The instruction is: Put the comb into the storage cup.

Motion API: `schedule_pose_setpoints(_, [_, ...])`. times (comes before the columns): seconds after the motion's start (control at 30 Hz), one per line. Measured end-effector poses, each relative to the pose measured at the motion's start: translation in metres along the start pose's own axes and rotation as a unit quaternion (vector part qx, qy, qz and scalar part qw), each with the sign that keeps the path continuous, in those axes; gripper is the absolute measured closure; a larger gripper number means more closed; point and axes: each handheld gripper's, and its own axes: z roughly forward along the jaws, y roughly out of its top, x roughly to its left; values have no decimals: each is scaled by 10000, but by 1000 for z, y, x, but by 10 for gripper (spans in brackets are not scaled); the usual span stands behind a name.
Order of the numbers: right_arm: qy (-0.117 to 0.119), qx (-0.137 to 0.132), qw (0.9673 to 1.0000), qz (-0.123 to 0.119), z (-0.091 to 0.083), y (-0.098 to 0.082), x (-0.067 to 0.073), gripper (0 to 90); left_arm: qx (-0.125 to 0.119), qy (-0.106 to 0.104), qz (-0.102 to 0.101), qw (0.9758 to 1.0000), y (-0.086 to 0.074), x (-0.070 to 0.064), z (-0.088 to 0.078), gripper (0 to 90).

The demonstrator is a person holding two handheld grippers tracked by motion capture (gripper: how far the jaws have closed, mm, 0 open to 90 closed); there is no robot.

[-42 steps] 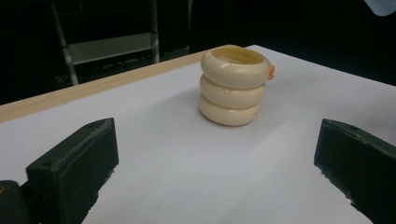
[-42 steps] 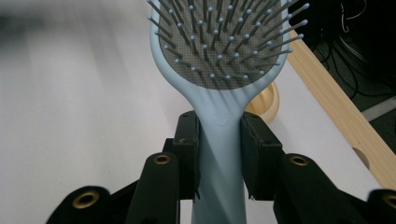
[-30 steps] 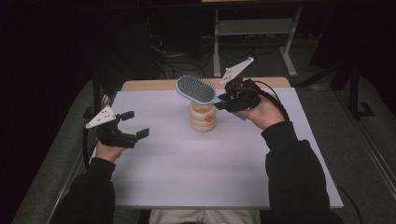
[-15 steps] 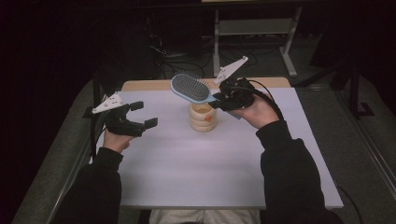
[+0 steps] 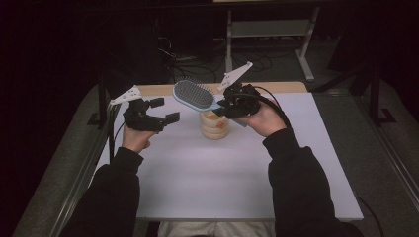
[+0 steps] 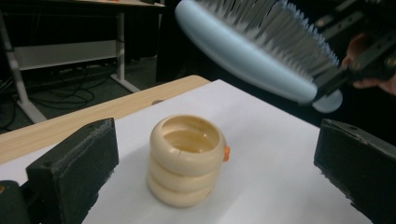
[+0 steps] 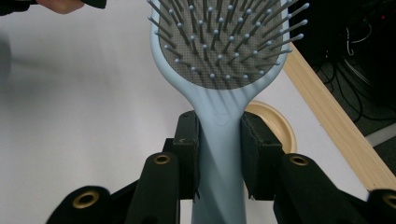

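The right gripper is clamped on the handle of a pale blue oval hairbrush with a grey bristle pad, held in the air above the far middle of the white table. In the right gripper view its two black jaws press on either side of the blue handle; the handle's lower end runs out of the bottom of that picture and the top of the brush head is cut off at the upper edge. Just under the brush stands a cream ribbed plastic cup made of three stacked rings, upright on the table; the handle and right jaw hide most of it in the right gripper view, leaving part of its rim visible.

The left gripper hovers to the left of the cup, well apart from it, jaws wide apart and holding nothing. In the left gripper view the cup sits between the two jaws but farther off, with a small orange spot on its right side too small to identify. The room beyond the table is dark.
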Motion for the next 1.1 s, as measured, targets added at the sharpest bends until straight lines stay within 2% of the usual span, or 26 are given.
schedule_pose_setpoints(0.3, [68,-39,10000,-19,8,1,0,684,-69,-18,5,10000,9,-8,10,3])
schedule_pose_setpoints(0.47, [47,-40,10000,-20,11,1,0,684,-183,-81,-163,9997,14,-9,15,3])
schedule_pose_setpoints(0.63, [42,-71,10000,11,13,0,0,684,-196,-7,-224,9996,19,-12,22,3])
schedule_pose_setpoints(0.8, [-59,-105,9999,-25,15,-1,1,684,-238,52,-350,9991,23,-13,27,3])
schedule_pose_setpoints(1.0, [-90,-135,9999,-10,17,-1,0,684,-263,8,-511,9983,27,-14,34,7])
schedule_pose_setpoints(1.1, [-140,-163,9998,-30,17,0,0,684,-227,91,-534,9983,29,-16,39,7])
